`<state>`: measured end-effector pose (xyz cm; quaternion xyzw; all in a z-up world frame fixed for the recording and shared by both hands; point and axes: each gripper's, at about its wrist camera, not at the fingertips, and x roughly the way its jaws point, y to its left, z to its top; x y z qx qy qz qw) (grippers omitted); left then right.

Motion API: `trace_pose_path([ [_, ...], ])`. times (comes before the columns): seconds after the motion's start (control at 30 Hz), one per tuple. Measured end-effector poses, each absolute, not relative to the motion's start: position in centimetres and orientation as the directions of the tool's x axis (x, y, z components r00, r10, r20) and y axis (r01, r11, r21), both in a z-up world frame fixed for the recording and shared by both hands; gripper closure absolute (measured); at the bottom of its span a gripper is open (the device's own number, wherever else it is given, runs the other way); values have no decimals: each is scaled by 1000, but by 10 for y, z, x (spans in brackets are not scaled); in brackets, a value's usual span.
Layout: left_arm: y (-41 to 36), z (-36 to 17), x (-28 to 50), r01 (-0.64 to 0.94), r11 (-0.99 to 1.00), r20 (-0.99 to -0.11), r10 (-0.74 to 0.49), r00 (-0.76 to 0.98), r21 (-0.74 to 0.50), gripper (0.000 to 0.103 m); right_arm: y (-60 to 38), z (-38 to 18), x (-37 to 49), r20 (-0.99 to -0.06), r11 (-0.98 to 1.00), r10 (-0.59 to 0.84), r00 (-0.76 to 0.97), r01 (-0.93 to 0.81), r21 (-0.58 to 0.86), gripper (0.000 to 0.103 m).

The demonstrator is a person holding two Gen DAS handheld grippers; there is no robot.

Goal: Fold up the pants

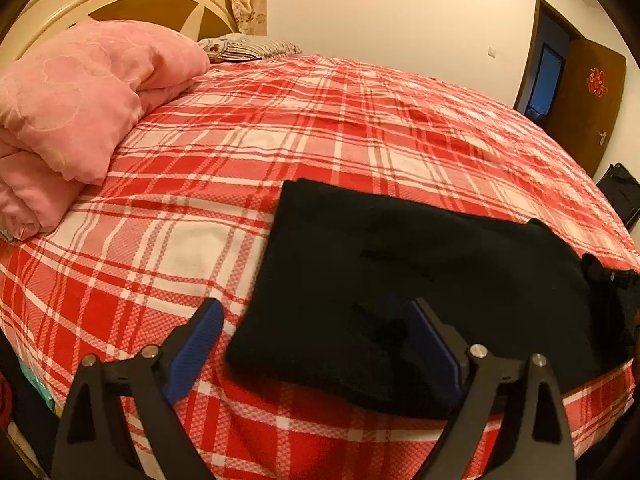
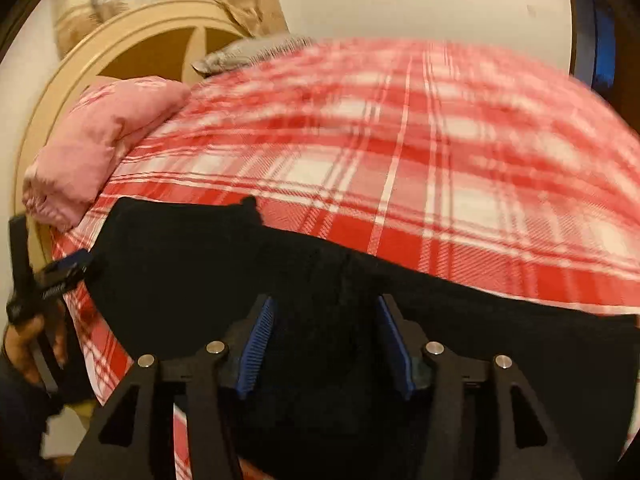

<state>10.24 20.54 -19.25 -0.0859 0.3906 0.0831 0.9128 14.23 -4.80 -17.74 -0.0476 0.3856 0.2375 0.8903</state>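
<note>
Left wrist view:
Left gripper (image 1: 316, 320): jaws spread wide, nothing pinched, straddling the near left corner of the pants.
Black pants (image 1: 400, 280): folded flat on the red plaid bedsheet (image 1: 240, 140).
Pink quilt (image 1: 72, 120): bundled at far left.

Right wrist view:
Right gripper (image 2: 326, 332): jaws parted over the pants (image 2: 200, 264), pads pinching no cloth.
Left gripper (image 2: 66, 268): at the pants' left edge.

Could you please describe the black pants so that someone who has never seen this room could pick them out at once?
Start from the bed with the red and white checked sheet. A pink quilt is bunched at its headboard end; the pants lie flat near the front edge. They are the only black thing on the sheet, folded into a neat block.
</note>
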Motion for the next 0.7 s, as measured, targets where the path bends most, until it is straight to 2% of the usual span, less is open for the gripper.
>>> trace_pose_path([
  [0.07, 206, -193, 101, -218, 971, -729, 77, 680, -101, 8, -46, -180, 121, -697, 852, 427, 576, -515, 97, 47],
  [0.13, 208, -191, 98, -221, 970, -723, 82, 686, -99, 8, -32, -201, 114, -765, 807, 433, 476, -583, 95, 47],
  [0.2, 213, -190, 96, -233, 968, -718, 96, 689, -94, 8, -17, -208, 93, -754, 773, 365, 546, -629, -82, 45],
  [0.3, 220, -196, 97, -248, 961, -726, 86, 683, -119, 7, -10, -206, 75, -765, 716, 346, 543, -680, -158, 43],
  [0.4, 220, -202, 101, -217, 960, -728, 21, 686, -177, 7, -28, -190, 70, -741, 717, 442, 505, -695, -47, 43],
  [0.63, 214, -202, 112, -192, 970, -718, 26, 696, -150, 8, -78, -157, 69, -645, 779, 531, 550, -616, 116, 43],
  [0.7, 213, -201, 113, -188, 971, -722, 26, 692, -145, 15, -90, -158, 71, -635, 800, 524, 568, -584, 138, 43],
])
